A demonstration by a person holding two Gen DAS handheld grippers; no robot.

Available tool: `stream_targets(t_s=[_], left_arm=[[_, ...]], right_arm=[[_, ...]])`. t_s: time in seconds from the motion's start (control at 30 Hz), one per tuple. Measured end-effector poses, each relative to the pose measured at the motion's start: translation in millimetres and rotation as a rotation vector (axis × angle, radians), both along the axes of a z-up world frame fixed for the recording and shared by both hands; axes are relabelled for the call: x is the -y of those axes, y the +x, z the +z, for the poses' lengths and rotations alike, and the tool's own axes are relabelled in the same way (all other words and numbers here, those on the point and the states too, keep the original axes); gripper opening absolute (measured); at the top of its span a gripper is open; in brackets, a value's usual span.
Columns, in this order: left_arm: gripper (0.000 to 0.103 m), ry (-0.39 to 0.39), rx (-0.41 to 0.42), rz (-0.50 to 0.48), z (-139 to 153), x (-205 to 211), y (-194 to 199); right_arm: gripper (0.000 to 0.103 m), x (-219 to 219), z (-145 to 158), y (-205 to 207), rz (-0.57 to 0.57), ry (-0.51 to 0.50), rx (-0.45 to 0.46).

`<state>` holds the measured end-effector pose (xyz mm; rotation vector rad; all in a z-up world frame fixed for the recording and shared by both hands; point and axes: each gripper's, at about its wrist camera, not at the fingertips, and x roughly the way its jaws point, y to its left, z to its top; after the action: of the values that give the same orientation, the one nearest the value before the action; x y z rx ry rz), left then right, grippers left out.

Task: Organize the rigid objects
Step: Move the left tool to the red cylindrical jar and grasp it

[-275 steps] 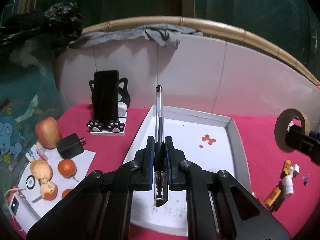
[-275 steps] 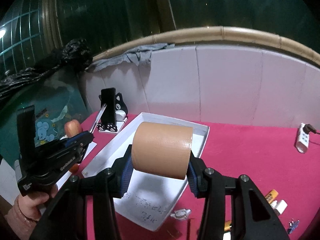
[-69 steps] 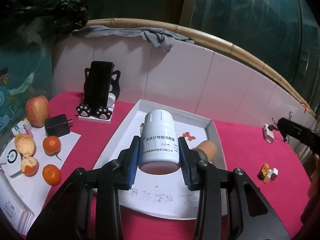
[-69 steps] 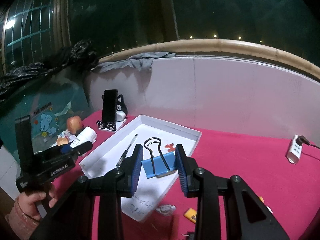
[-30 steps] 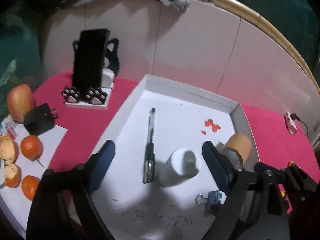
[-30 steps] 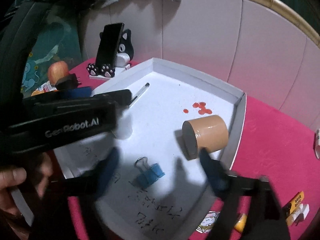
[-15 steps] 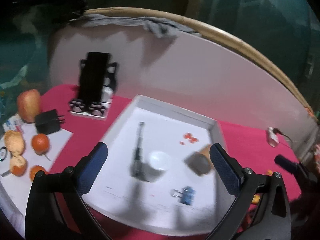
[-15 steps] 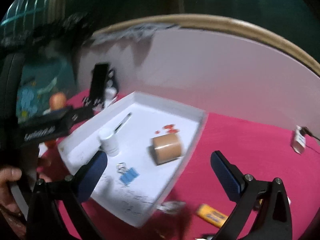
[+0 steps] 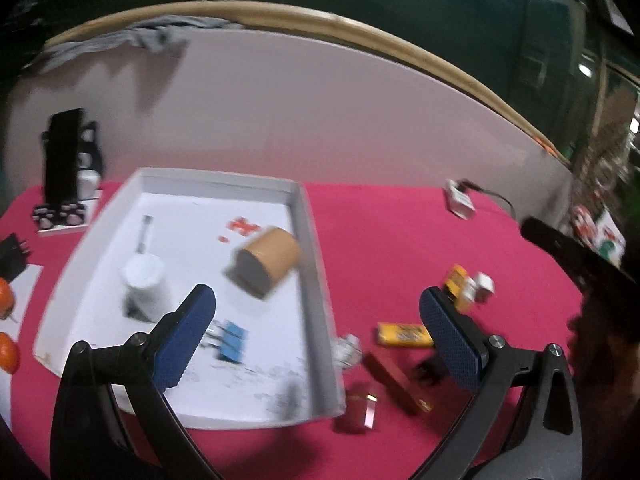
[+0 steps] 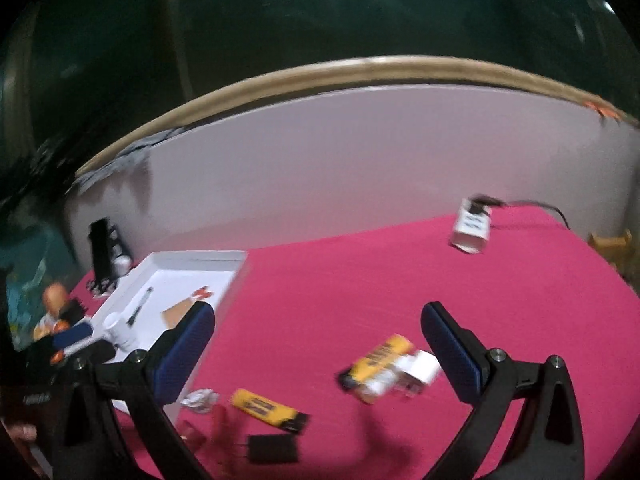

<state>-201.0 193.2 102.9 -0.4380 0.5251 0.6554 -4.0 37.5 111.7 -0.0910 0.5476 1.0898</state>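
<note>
A white tray (image 9: 316,280) on the pink cloth holds a tan tape roll (image 9: 266,266), a white pill bottle (image 9: 144,284), a pen (image 9: 143,234) and a blue binder clip (image 9: 231,340). My left gripper (image 9: 316,334) hangs open and empty above the tray's right rim. Right of the tray lie yellow batteries (image 9: 404,334), a red block (image 9: 394,378), a small red lighter (image 9: 358,410) and a white piece (image 9: 482,286). My right gripper (image 10: 318,346) stands open and empty above the cloth. Yellow batteries (image 10: 378,358), (image 10: 268,406) and a black item (image 10: 272,448) lie below it.
A phone on a cat-shaped stand (image 9: 64,168) is at the back left, with oranges (image 9: 6,296) and a black charger (image 9: 12,250) at the left edge. A white power strip (image 10: 472,226) lies at the far right. A white wall closes the back.
Both grippers swung right, away from the tray's middle towards the loose items on the cloth. The bottle and the binder clip stay in the tray where they were let go.
</note>
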Motion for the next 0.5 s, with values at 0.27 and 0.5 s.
stream_targets(t_s=[0.27, 0.5], left_arm=[[0.103, -0.089, -0.021, -0.243, -25.9, 35.8, -3.1], [0.103, -0.167, -0.010, -0.408, -44.7, 62.1, 16.4]], right_arm=[[0.103, 36.7, -25.3, 33.5, -0.067, -0.033, -0.093], [0.103, 48.3, -41.2, 50.3, -0.092, -0.035, -0.188]])
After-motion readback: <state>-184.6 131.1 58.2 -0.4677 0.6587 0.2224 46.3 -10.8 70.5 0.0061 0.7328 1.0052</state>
